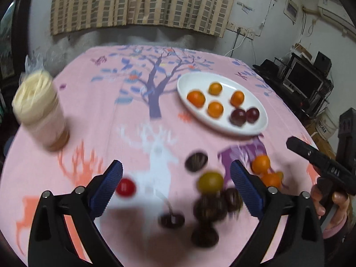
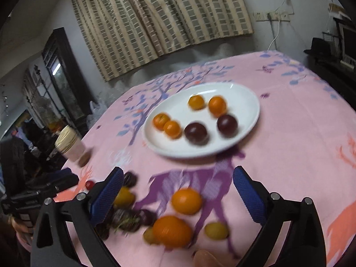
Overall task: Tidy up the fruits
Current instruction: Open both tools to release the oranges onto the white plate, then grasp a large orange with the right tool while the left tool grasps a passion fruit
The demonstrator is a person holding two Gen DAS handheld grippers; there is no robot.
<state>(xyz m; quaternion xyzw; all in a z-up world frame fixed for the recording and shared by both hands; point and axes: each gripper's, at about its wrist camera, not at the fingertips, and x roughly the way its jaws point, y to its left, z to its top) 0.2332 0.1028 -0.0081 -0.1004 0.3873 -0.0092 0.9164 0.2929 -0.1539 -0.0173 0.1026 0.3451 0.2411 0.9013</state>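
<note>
**Both grippers wide open over the loose fruit, plate part filled**

The left gripper (image 1: 176,185) hangs over the pink cloth (image 1: 100,115) with its jaws spread wide and nothing between the pads. Just ahead of and below its fingertips lies a blurred cluster: a yellow-green fruit (image 1: 210,182) midway between the fingers, dark fruits (image 1: 209,208) beneath it, another dark one (image 1: 196,161) just beyond the tips. A red fruit (image 1: 125,188) sits just inside the left finger. Oranges (image 1: 260,164) lie just outside the right finger. Further ahead and to the right stands the white plate (image 1: 222,126), holding four oranges and two dark plums. A jar (image 1: 40,111) stands well off to the left, ahead of the tool. At the right edge a hand (image 1: 331,204) grips the other tool's handle.

The right gripper (image 2: 178,187) is likewise fully open and holds nothing. Between its fingers, close in, lie two oranges (image 2: 187,201), the nearer one (image 2: 172,231) larger in view, with small yellow fruits (image 2: 216,230) beside it. Dark fruits (image 2: 126,220) crowd against and behind its left finger. The plate (image 2: 244,95) is straight ahead, beyond the tips, apart from the loose fruit. The jar (image 2: 70,143) stands far to the left.

Much of the near fruit is smeared by motion blur, so the exact count is unclear.
</note>
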